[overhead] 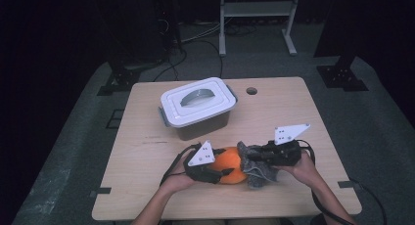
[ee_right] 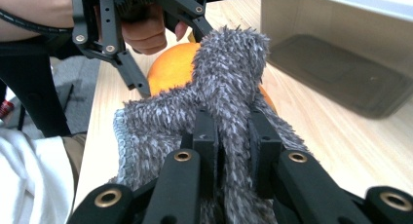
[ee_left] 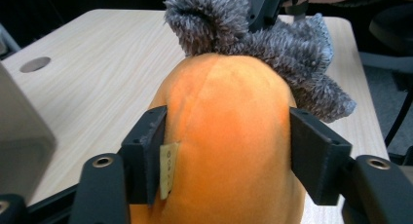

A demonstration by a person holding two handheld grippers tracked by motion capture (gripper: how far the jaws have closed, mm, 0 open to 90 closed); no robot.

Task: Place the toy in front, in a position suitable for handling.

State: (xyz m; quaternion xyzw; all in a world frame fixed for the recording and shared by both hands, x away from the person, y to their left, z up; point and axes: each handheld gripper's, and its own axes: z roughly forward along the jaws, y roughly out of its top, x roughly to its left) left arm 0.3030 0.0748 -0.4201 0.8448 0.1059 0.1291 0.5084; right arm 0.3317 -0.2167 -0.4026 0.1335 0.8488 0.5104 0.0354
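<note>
Orange plush toy (overhead: pixel 230 167) lies on the near middle of the worktop (overhead: pixel 293 112), its rounded body pointing toward the right hand. A fuzzy grey fabric piece (overhead: pixel 254 171) is bunched at its right end, touching the orange body and draping onto the wood.

Left hand-held gripper (ee_left: pixel 226 151): both black pads press against the flanks of the orange body, one on each side; a small cream label (ee_left: pixel 168 169) shows just beside the left pad. Grip on the toy confirmed. Right hand-held gripper (ee_right: pixel 233 151): jaws drawn tightly together on a fold of the grey fabric, which rises between them in a twisted column.

Behind the toy, well apart from it, stands a lidded plastic storage box (overhead: pixel 198 107) with a white lid, grey recessed handle and side latches, the body translucent grey.

Worktop surface: pale wood-grain laminate, with a round cable hole (overhead: pixel 251 91) near the far edge.

Room: dim, grey carpeted floor (overhead: pixel 78 151). Dark stand bases flank the far corners of the worktop, cables trail on the floor, and a white metal rack (overhead: pixel 257 14) stands at the back.
</note>
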